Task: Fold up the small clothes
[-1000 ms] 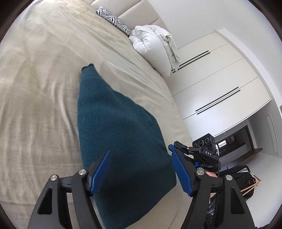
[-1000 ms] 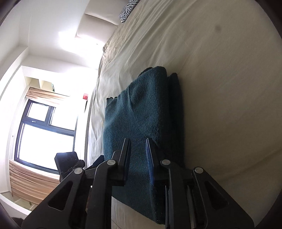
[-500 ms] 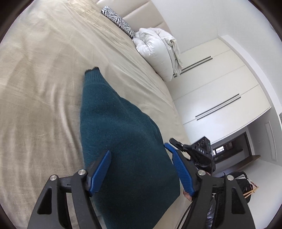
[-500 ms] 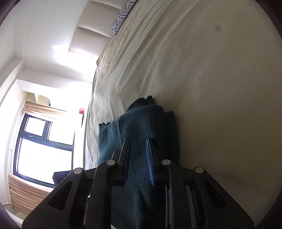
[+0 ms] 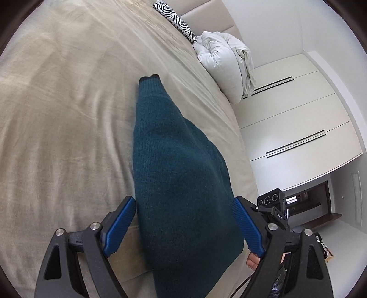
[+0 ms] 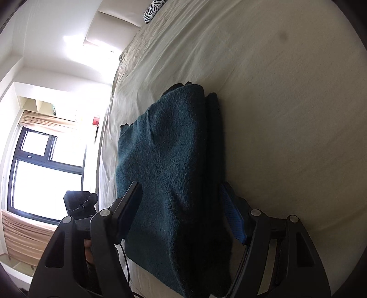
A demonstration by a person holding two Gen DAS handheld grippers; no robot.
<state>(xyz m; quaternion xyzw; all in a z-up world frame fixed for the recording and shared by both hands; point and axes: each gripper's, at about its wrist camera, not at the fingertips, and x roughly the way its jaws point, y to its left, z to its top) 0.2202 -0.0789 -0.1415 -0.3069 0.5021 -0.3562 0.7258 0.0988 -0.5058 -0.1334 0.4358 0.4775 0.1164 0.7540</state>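
left wrist view: a teal sweater [image 5: 176, 183] lies folded into a long strip on a beige bed [image 5: 57, 114], its long axis running straight away from the left gripper [image 5: 183, 222] toward a dark cuff at the far end; the gripper's blue pads [image 5: 119, 222] stand wide apart with nothing between them pinched, straddling the near end of the sweater, which fills the gap from side to side; the tool is tilted down over the bed's near edge, pointing along the garment toward a zebra-print pillow [image 5: 176, 20] and a rolled white duvet [image 5: 227, 64] beside white wardrobe doors [image 5: 293, 119]; part of the other tool shows at the lower right

right wrist view: the same sweater [image 6: 174, 172] appears as a thick stack near the mattress edge, again lying lengthwise ahead of the right gripper [image 6: 181, 211]; its jaws are spread and hold nothing, one finger on each side of the stack's near end; the tool is rolled onto its side, so the bed [image 6: 286, 114] rises at the right and a window [image 6: 45, 172] sits at the left; both tools look about equally close to the near end, so the next fold likely means bringing that end toward the cuff
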